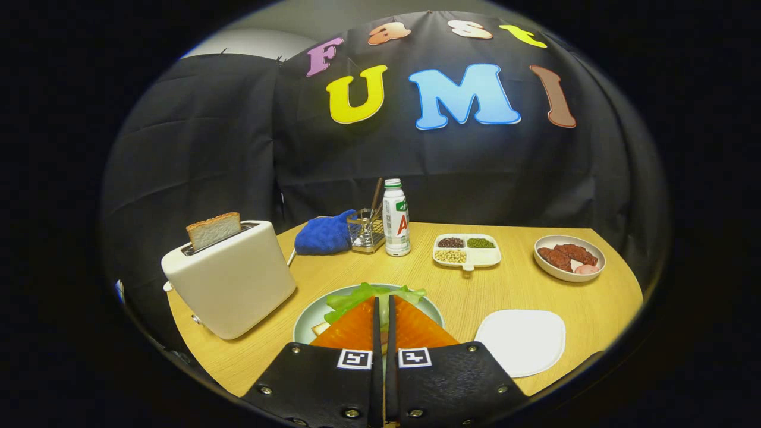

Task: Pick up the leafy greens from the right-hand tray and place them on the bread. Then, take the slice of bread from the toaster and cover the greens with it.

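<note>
Low over the plate [306,321], gripper [383,309] nearly closed, seemingly pinching leafy greens [368,295], toaster [232,279] alongside.

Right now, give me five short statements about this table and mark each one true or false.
1. A slice of bread stands in the toaster. True.
2. The gripper is wide open. False: its fingers are nearly together over the leafy greens on the round plate.
3. The white tray holds the greens. False: it is bare.
4. A blue mitt lies behind the toaster, beside a wire rack. True.
5. The bottle lies on its side. False: it stands upright.
</note>
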Demonstrator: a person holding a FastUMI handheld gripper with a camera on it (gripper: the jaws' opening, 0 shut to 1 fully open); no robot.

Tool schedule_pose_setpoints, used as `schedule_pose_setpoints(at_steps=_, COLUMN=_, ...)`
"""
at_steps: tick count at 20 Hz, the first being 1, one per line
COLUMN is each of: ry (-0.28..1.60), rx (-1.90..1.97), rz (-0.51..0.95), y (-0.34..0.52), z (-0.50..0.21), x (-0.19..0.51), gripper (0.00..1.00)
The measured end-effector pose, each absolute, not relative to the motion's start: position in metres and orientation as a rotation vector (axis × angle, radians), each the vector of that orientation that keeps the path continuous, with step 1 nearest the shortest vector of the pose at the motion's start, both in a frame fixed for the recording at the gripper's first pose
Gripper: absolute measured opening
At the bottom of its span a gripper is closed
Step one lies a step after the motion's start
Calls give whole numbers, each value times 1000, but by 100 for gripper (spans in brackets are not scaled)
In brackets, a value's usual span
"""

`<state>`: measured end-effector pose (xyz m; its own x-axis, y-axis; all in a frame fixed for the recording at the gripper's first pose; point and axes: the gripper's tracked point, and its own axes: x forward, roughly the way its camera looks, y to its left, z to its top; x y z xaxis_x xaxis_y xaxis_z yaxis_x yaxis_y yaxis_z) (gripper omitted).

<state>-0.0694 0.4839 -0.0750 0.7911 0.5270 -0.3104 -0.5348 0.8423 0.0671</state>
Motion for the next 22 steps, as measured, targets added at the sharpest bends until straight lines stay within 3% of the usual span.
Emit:
schedule_pose_setpoints(at_steps=19, ry=411, rx=-159, rz=543, y=480, z=-130, x=-90, gripper=2)
schedule_pose_setpoints(at_steps=22, ry=420, rx=-179, rz=553, y=483, z=-137, x=-91, gripper=14)
